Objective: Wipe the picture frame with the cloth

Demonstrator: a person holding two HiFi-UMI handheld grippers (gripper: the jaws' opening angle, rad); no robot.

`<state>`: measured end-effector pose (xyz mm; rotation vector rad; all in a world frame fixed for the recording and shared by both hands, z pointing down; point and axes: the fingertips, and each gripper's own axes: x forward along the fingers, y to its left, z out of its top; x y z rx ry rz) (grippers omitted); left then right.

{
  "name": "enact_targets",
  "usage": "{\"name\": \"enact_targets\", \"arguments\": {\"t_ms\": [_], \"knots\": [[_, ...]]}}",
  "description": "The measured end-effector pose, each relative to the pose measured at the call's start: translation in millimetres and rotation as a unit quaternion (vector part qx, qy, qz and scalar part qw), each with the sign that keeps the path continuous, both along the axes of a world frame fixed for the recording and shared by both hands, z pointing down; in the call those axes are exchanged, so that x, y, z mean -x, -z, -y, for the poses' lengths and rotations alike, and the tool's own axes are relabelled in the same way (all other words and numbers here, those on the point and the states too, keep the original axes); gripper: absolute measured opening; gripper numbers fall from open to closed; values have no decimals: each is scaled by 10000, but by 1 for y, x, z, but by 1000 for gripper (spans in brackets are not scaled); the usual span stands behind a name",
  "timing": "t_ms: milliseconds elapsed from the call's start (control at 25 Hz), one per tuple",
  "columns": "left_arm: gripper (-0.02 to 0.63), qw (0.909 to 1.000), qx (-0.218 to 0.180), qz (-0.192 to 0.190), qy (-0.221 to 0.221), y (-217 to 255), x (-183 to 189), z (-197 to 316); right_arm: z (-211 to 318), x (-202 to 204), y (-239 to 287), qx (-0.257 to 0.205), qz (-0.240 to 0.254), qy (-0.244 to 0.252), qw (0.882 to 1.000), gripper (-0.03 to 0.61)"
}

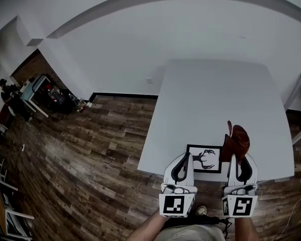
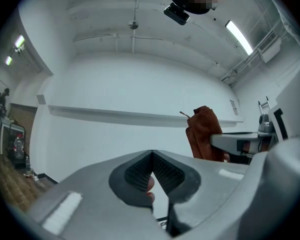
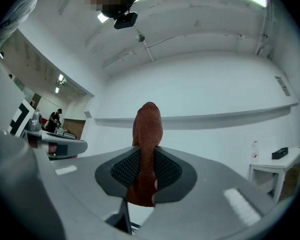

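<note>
A black picture frame (image 1: 206,158) with an antler print lies flat near the front edge of the white table (image 1: 215,99). My left gripper (image 1: 188,156) hovers at the frame's left edge, pointing up and away from it. Its jaws (image 2: 151,153) meet at the tips with nothing between them. My right gripper (image 1: 239,157) is just right of the frame, shut on a red-brown cloth (image 1: 236,140). The cloth (image 3: 147,129) sticks up above the pads and hangs below them. From the left gripper view, the cloth (image 2: 204,131) shows to the right.
Dark wooden floor (image 1: 90,149) surrounds the table. A small white side table (image 3: 275,166) with a bottle (image 3: 254,150) stands at the right. A person (image 1: 8,92) is by a cluttered desk (image 1: 37,92) far off at the left. The white wall (image 1: 140,49) lies behind the table.
</note>
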<state>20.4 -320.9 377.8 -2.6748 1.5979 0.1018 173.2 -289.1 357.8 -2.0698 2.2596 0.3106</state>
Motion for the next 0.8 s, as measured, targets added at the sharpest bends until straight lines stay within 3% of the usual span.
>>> {"name": "enact_targets", "arguments": {"t_ms": [800], "knots": [[0,9997,2,57,219,-4,10,-2,9,5,-27,367,8,77,9993,94]]}}
